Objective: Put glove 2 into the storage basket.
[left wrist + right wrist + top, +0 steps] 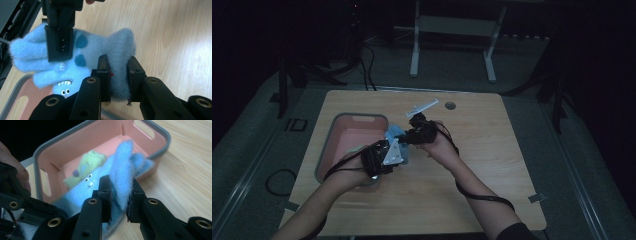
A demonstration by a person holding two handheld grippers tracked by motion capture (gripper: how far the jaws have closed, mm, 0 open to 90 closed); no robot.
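Observation:
A fuzzy light-blue sock with dark blue spots and a small monster face hangs between both grippers above the table, beside a pink basket. My left gripper is shut on one folded edge of it. In the left gripper view the right gripper clamps the other end. In the right gripper view my right gripper is shut on a fold of the blue sock. From above, the left gripper and right gripper sit close together over the basket's right edge.
The pink basket has a grey rim and slot handles; a green fuzzy sock lies inside. A white strip and a round hole lie toward the far side of the wooden table. A metal frame stands beyond.

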